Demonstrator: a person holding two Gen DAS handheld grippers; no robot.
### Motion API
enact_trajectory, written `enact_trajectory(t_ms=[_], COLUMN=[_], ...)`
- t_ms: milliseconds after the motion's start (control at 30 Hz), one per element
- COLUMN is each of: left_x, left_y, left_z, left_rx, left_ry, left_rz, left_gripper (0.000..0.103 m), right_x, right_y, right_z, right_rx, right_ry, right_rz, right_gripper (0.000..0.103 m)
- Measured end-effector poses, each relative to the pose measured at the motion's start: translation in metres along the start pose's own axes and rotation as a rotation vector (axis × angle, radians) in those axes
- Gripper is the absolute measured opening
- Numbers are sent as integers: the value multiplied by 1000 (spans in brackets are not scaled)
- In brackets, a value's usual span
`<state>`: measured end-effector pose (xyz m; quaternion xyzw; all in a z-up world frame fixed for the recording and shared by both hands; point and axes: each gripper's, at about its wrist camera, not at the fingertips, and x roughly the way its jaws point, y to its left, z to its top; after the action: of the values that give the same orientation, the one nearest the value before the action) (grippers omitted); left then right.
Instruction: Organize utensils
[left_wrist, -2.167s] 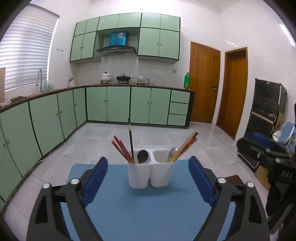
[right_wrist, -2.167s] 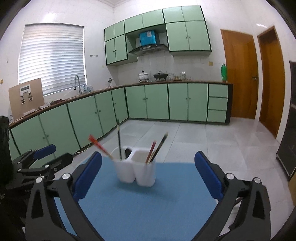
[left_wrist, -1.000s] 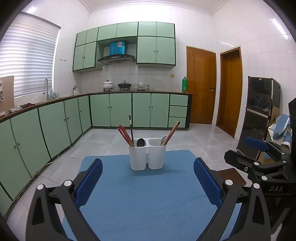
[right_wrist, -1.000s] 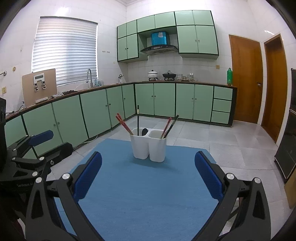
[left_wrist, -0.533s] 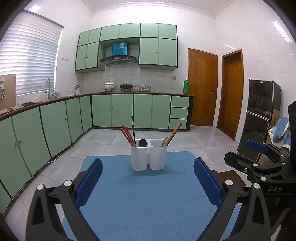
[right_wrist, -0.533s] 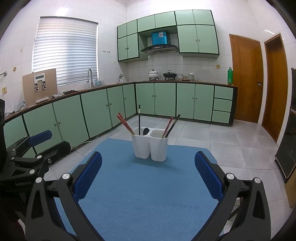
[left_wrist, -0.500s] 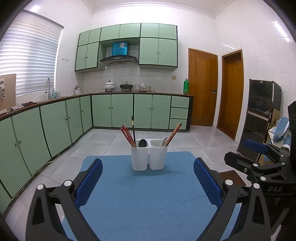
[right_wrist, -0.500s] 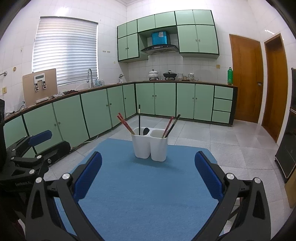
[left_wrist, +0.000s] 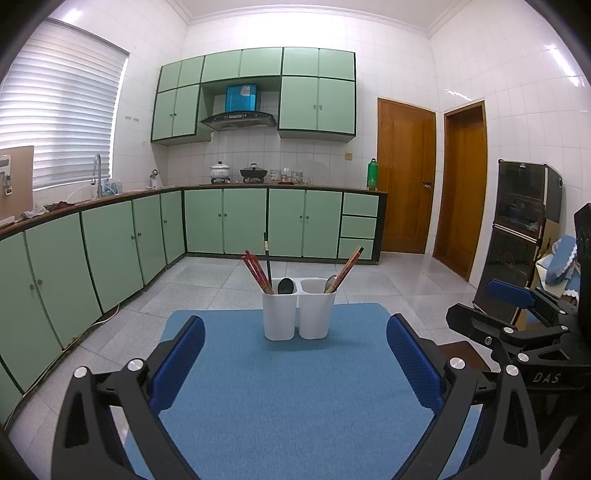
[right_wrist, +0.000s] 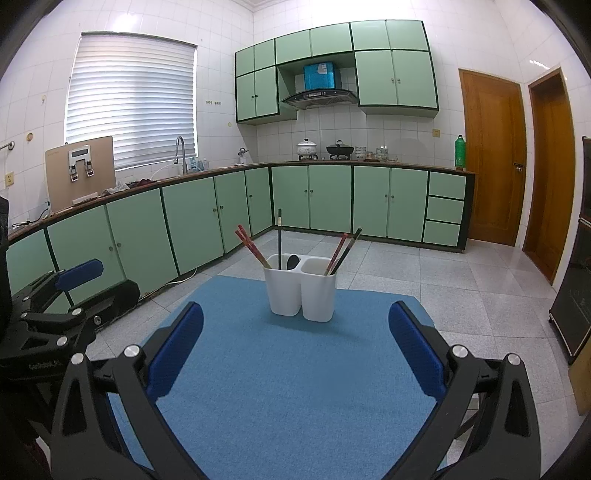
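Standing farther from the utensil holder (left_wrist: 298, 314) than before, both hand-held grippers (left_wrist: 295, 363) (right_wrist: 295, 354) gape empty.

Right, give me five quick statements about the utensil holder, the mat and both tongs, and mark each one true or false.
1. The white utensil holder stands upright on the blue mat. True.
2. The left tongs are clamped on a chopstick. False: they are open and hold nothing.
3. The red chopsticks lean out of the holder's left compartment. True.
4. The black spoon lies flat on the mat. False: it sits in the left compartment, beside the black chopstick.
5. The right tongs touch the holder. False: they are open, short of it, with bare mat between.
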<state>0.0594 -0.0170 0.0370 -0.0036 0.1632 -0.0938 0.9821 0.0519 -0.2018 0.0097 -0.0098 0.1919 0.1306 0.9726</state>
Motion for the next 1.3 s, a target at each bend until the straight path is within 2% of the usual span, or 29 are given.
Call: enact_trajectory(t_ms=[1300], left_x=[-5], left_y=[2], left_z=[0], left_rx=[0], left_ry=[-7], left_rz=[4], left_gripper=[97], right_x=[0], right_y=[2], right_z=[-1], right_rx=[-2], right_ry=[-1], right_rz=[3], right_gripper=[97])
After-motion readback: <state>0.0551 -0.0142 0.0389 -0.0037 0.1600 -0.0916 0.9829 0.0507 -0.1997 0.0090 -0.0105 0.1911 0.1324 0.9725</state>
